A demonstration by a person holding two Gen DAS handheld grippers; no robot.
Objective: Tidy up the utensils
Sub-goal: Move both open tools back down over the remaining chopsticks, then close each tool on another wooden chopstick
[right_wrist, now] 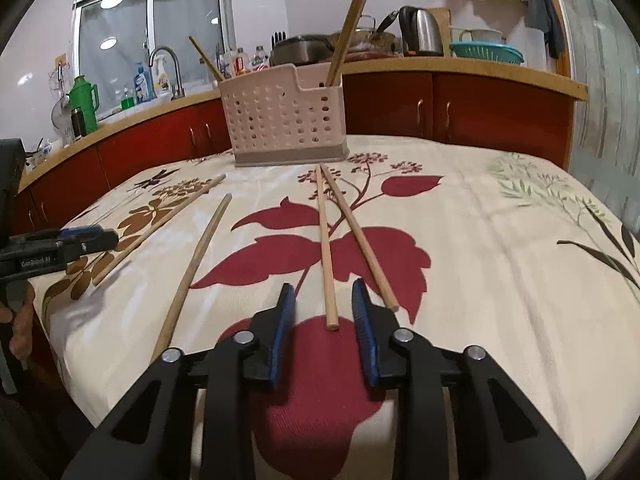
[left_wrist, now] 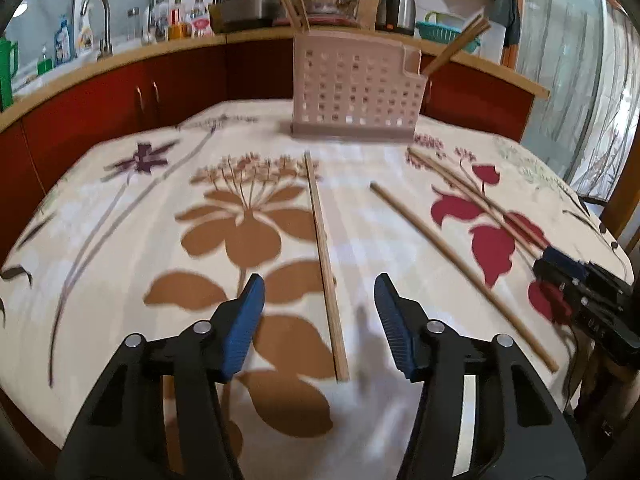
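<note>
Cloth (right_wrist: pixel 500 240) open btwn chopsticks (right_wrist: pixel 326 248), holder (right_wrist: pixel 286 120)

Pink perforated utensil basket (left_wrist: pixel 356 88) at the table's far edge, chopsticks standing inside, left gripper (left_wrist: pixel 320 300) nearest the camera, jaws apart astride one chopstick (left_wrist: pixel 326 268) lying before the basket.

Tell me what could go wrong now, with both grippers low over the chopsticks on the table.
1. The right gripper straddles one chopstick, but a second chopstick lies just beside its right finger; closing may nudge it away.
2. The left gripper is over only the near end of a chopstick; gripped there, it may droop or pivot.
3. The holder is tall, so a tilted chopstick may hit its rim.
</note>
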